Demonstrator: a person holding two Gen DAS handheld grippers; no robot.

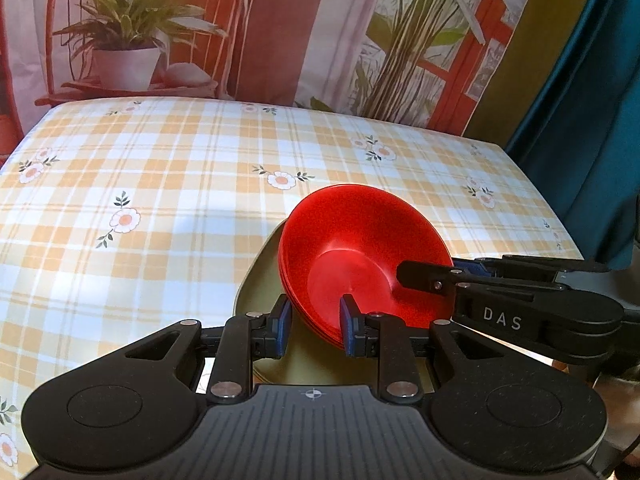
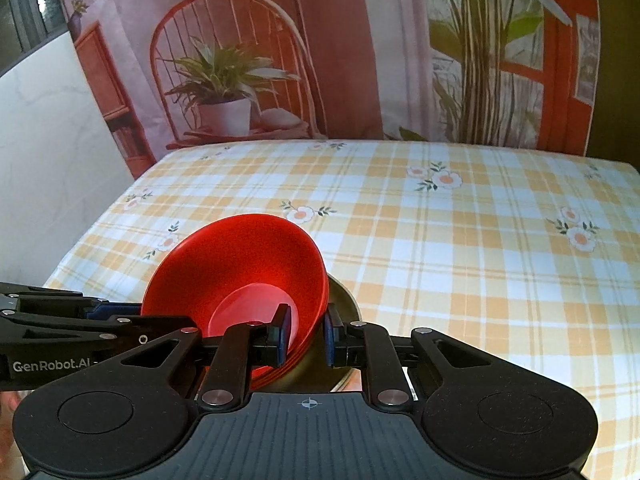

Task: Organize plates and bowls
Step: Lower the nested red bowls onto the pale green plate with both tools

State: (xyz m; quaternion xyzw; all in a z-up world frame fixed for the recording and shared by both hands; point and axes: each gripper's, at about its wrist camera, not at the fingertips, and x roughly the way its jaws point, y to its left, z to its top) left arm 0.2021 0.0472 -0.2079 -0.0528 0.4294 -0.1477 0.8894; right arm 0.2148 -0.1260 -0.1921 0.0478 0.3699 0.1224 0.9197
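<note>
A stack of red bowls [image 1: 360, 256] is held tilted above a green plate [image 1: 260, 280], low over the checked tabletop [image 1: 160, 184]. In the left wrist view the left tongs [image 1: 316, 320] are narrowed on the stack's near rim at about 6 o'clock, one pad inside and one outside. The right tongs [image 1: 424, 276] are seen pinching the rim at about 3 o'clock. In the right wrist view the right tongs [image 2: 306, 334] are likewise clamped narrowly across the near rim of the red bowls [image 2: 240, 272], with the left tongs [image 2: 132, 320] reaching in at 9 o'clock.

The bowls appear to be thin, stiff plastic: probably light, smooth and somewhat slippery. The nested pieces could slide against one another while tilted. A grip on the rim, across all layers at opposite sides, is judged the safest hold.
</note>
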